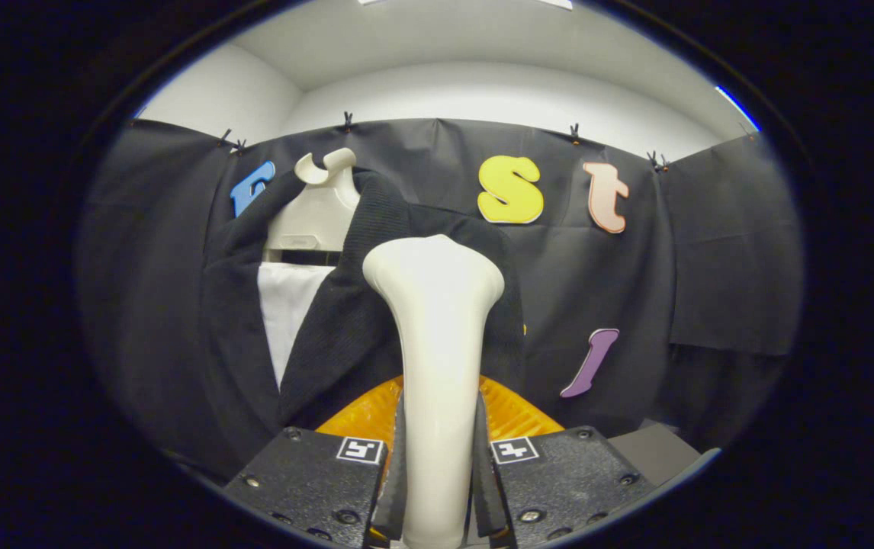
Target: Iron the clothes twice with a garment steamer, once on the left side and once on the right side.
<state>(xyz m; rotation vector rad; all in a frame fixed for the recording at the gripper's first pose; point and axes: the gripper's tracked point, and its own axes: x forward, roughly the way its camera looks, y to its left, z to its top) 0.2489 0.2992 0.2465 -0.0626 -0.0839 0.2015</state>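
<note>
In the gripper view, the gripper point(437, 488) is closed almost fully, and both fingers press on the handle of the cream-white plastic garment steamer point(437, 320). The steamer stands upright between the fingers, and its wide flared head is raised in front of the clothes. Beyond the fingers hangs the black knitted jacket point(345, 335). It hangs on a cream plastic hanger point(315, 206) whose hook rises above the collar, and a white inner garment point(284, 305) shows in the open front of the jacket. The steamer head covers the upper part of one front panel, near the collar; I cannot tell whether it touches the fabric or is only close to it. An orange ribbed surface point(513, 415) lies low, just behind the fingers, on both sides of the handle.

My judgement of the risks: the handle is smooth and narrows downward, so it could slip or turn in the grip if the head drags hard on the knitted fabric. The jacket hangs freely, so a strong push may swing it or pull it off the hanger. The head also hides the fabric from this camera, so the pass may drift toward the middle and leave one side not ironed.
</note>
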